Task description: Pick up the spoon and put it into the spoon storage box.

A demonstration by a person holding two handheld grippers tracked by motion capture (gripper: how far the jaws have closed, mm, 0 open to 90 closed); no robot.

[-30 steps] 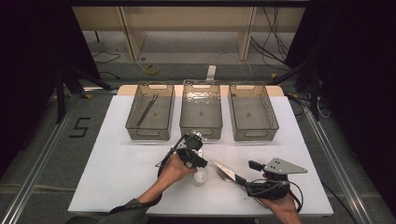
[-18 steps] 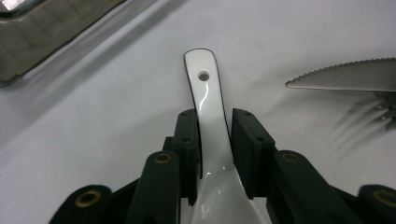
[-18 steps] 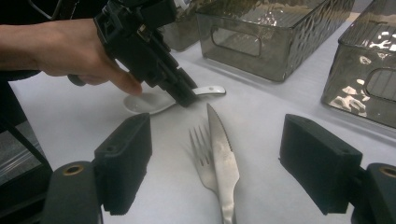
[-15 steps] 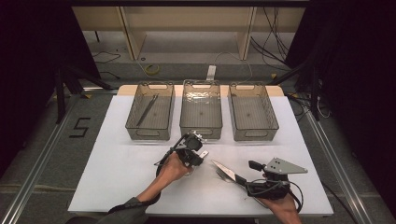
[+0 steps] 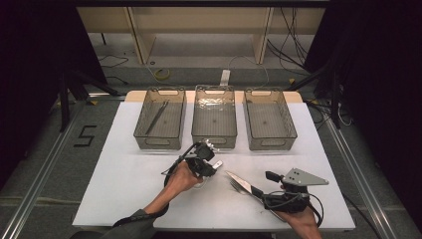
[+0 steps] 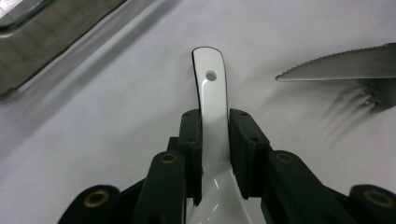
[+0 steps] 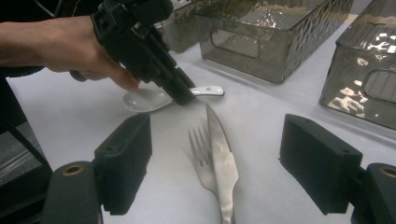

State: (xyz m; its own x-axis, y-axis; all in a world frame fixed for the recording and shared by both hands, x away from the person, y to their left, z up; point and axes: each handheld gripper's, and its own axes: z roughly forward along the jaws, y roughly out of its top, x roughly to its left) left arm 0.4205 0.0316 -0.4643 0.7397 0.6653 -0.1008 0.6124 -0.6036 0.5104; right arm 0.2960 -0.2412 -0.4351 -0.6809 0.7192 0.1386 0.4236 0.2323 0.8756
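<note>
White glazed ceramic spoon (image 6: 212, 100) is lying on the white table (image 5: 124, 184), its handle now being pinched by the left gripper (image 6: 215, 123), whose jaws have just been closing from wide apart; the hand is hardly shifting. The right gripper (image 7: 215, 163) is staying open over the steel knife (image 7: 223, 154) and fork (image 7: 200, 151).

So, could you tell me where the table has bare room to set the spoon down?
Bare patches: left of the left gripper, and between the bins and the right gripper. Crowded around the knife and fork.
</note>
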